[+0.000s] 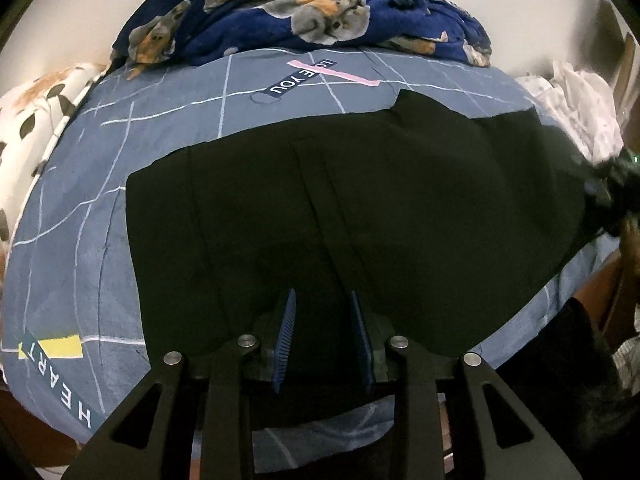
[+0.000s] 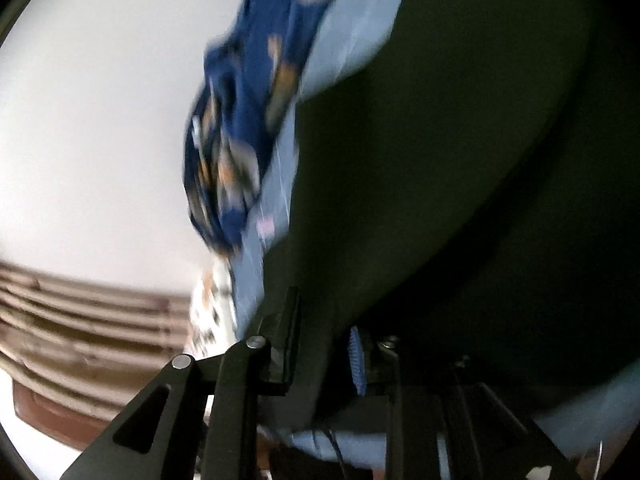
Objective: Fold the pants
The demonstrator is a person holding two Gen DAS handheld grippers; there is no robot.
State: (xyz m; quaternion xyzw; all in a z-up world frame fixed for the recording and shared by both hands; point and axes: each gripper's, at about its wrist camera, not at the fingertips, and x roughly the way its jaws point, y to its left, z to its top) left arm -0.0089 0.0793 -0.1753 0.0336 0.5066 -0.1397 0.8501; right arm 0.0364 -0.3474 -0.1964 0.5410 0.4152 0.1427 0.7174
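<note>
We have the black pants (image 1: 352,208) spread flat on the blue bedsheet (image 1: 72,216), filling its middle and right. Our left gripper (image 1: 324,336) hovers released over the near hem, nothing pinched; next we should pinch only the near edge, squarely. Our right gripper (image 2: 324,344) stands parted too, but blur hides whether cloth touches its pads.

- Place: home bedroom, w/ a made bed as work surface.
- Blue-grey bedsheet (image 1: 168,128), grid lines + printed words.
- Navy fleece blanket (image 1: 304,8), dog print, heaped at far side.
- Leaf-print pillow (image 1: 44,104) by plain white wall (image 2: 100,120).
</note>
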